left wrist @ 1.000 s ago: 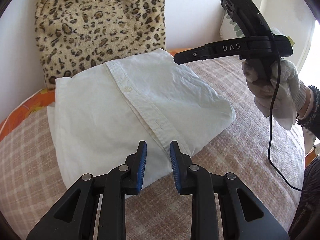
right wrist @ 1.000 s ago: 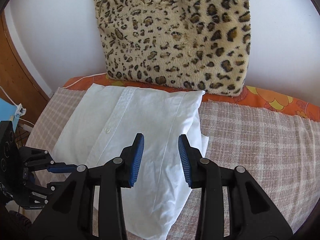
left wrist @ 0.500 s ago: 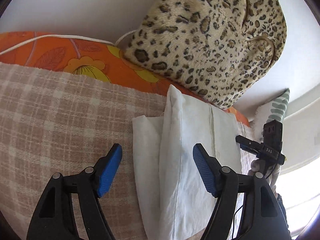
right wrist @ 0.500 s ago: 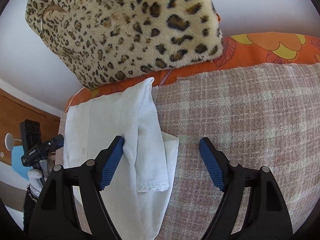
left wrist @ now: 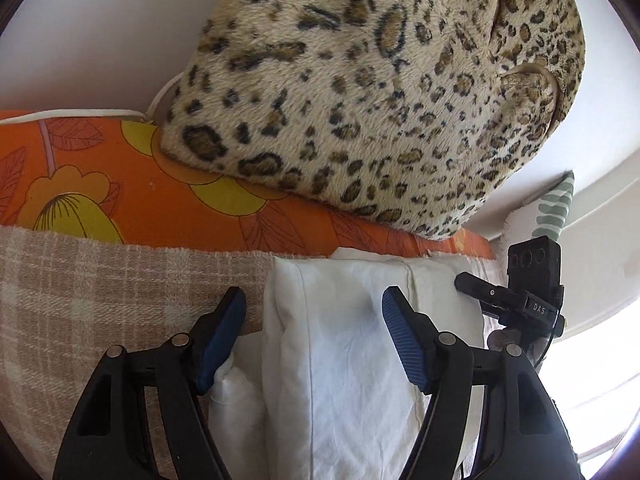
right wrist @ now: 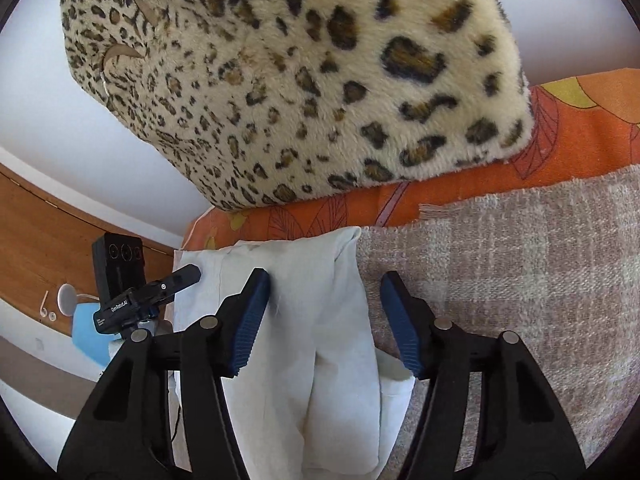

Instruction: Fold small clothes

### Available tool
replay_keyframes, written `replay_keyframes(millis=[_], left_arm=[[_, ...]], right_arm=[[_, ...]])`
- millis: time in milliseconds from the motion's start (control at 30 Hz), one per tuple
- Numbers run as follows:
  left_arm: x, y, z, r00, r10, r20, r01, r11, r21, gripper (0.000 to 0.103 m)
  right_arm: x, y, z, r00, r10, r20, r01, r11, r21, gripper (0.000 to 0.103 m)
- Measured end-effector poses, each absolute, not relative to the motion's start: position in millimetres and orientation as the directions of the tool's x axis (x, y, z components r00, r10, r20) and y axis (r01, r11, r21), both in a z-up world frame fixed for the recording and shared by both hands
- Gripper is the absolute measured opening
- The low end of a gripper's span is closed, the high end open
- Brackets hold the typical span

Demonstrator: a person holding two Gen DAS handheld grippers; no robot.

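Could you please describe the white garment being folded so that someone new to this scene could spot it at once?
Find the big leopard-print cushion leaning on the wall; below it runs an orange floral sheet, then a beige checked blanket. On that blanket lies the folded white shirt, a gripper straddling each side edge. It is the only plain white, unpatterned cloth there.

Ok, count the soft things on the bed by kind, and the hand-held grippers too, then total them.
Folded white cotton shirt: 1
Furry leopard-print cushion: 1
Orange floral pillow: 1
Beige checked woven blanket: 1
Black hand-held grippers, left hand-held gripper and right hand-held gripper: 2
Total: 6
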State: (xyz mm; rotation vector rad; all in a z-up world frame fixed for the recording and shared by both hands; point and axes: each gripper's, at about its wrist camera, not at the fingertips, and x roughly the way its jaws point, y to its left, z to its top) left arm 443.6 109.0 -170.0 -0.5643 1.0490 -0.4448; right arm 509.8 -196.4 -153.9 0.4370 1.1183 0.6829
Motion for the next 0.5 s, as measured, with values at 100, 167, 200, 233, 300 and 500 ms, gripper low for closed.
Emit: replay_keyframes(millis=[100,167,200,233,300,500], left_arm=[[447,101,-173,0.414,-0.587,-0.696,0.08,0.785,-0.615,0.029],[445,100,-167,0.423,-0.58,-0.696,0.1,0.794,-0.6,0.017],[442,100,-161,0.432,-0.585,-0.686,0.11,0.789,-0.604,0.014],[439,101,-155,0.441,-0.589,-0.677,0.122,0.786,-0.605,0.013],[430,100,-138,0.465,-0.581,-0.668,0.152,0.795,-0.587,0.012],[390,87,-77,0.545,-0.515,-0.662,0.253,0.853,-0.456,0.01]], right_arm=[[510,-181,-156,0.27,0.672,-0.69,-0.285,0.74,0.609,0.032],[505,-172,-151,0.29,0.646,-0.706,-0.303,0.762,0.572,0.024],[501,-170,-145,0.301,0.642,-0.705,-0.315,0.765,0.562,0.021],[497,-170,-139,0.311,0.646,-0.697,-0.325,0.762,0.56,0.019],[487,-170,-122,0.331,0.652,-0.682,-0.348,0.756,0.555,0.017],[444,-162,-67,0.391,0.641,-0.66,-0.443,0.76,0.476,0.014]])
